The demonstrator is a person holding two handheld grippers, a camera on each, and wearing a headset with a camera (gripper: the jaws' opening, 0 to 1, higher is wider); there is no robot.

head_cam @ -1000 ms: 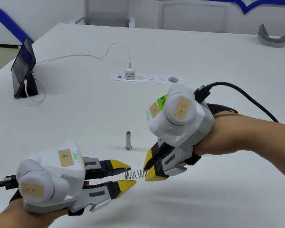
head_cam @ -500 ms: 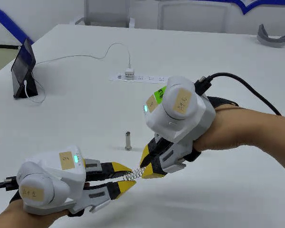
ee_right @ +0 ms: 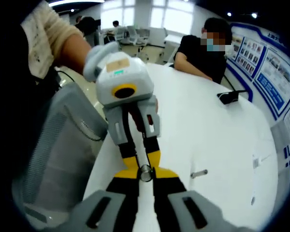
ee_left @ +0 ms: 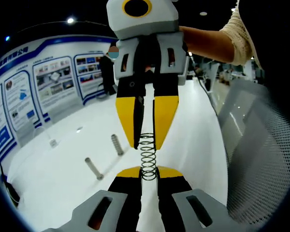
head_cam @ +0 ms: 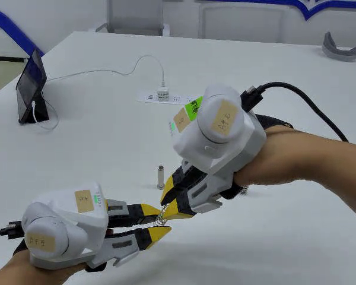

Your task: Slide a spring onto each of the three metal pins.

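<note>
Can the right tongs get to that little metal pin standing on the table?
Probably yes. The small upright silver metal pin stands just beside the right tongs, with nothing between them. Both tongs pinch the thin coiled wire spring, though, so the left tongs might need to let go first.

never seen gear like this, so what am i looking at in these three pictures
No robot here: a person holds a hand-held claw tool in each hand. The wide picture comes from a camera on the person's head; each round one comes from a camera riding on one claw. The left claw and right claw pinch opposite ends of a small spring. On the white table are a metal pin, a power strip and a propped tablet.
</note>
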